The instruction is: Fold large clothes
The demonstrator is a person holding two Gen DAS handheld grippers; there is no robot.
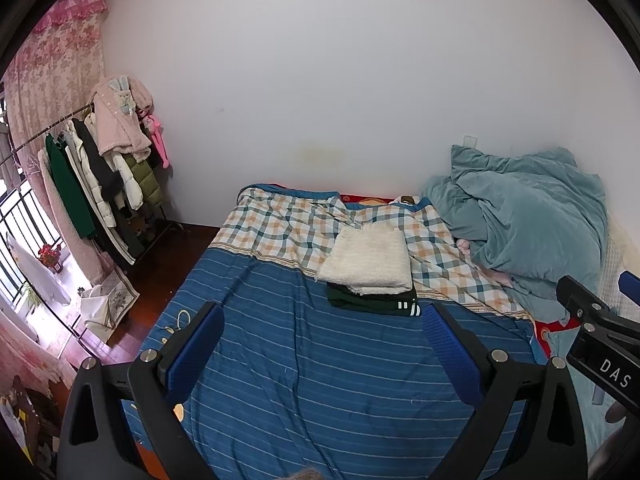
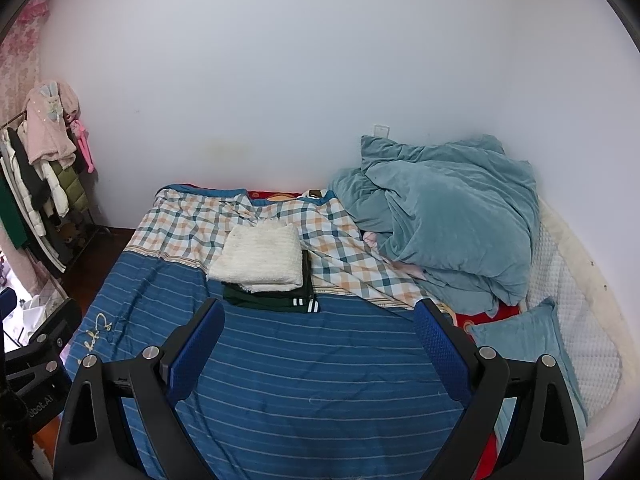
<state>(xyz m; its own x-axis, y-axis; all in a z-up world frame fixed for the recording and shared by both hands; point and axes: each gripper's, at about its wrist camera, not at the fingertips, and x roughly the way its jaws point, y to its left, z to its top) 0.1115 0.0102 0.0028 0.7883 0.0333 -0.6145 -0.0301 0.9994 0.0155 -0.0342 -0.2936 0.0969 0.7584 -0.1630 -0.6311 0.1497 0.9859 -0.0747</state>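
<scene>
A folded cream fleece garment (image 1: 368, 258) lay flat on the bed, a nubbly rectangle stacked on a folded dark green garment (image 1: 372, 303) whose white-striped cuff poked out on the side nearest the cameras. The stack's long axis ran roughly from the bed's near edge toward the wall, straddling the seam where the blue striped cover (image 1: 320, 364) met the smooth checked quilt (image 1: 280, 224). Right of the stack, a plush teal duvet (image 1: 532, 216) sat heaped and crumpled. The left gripper (image 1: 323, 344) and right gripper (image 2: 320, 340) both hovered short of the stack, their jaws spread wide and holding nothing.
</scene>
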